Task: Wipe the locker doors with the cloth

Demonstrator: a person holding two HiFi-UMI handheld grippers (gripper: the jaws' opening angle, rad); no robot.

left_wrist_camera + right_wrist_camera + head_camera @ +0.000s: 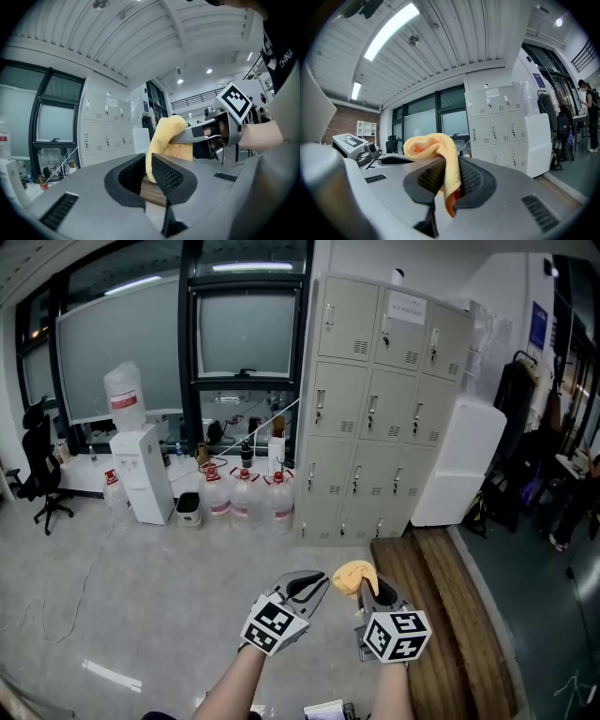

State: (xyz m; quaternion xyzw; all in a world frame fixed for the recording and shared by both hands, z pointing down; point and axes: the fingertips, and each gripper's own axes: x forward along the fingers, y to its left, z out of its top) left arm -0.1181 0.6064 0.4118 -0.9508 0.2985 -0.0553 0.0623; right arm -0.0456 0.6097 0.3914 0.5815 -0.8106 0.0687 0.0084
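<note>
Lockers point(384, 409) are filling the 12 to 1 o'clock part of the head view, grey and closed, well apart from both grippers. The left gripper point(317, 582) and the right gripper point(367, 589) are pointing toward them from 6 o'clock, side by side above the floor point(141, 596). The yellow cloth point(354, 575) is bunching at the right gripper's tip. A water dispenser point(141, 470) is standing at 10 o'clock with water bottles point(246, 498) beside it, and a wooden platform point(441, 615) is running along at 4 o'clock.

In the left gripper view, the fingers point(171, 176) are sitting almost together, leaving only a thin slit and pinching nothing. The cloth point(165, 140) is hanging just beyond their tips, gripped by the right gripper point(185, 137) reaching in from 3 o'clock.

In the right gripper view, the fingers point(474, 180) are clamping on the cloth point(433, 147), which is folding over toward 10 o'clock and trailing down through the gap. The lockers point(497, 126) are showing at 2 o'clock, clear of the cloth.
</note>
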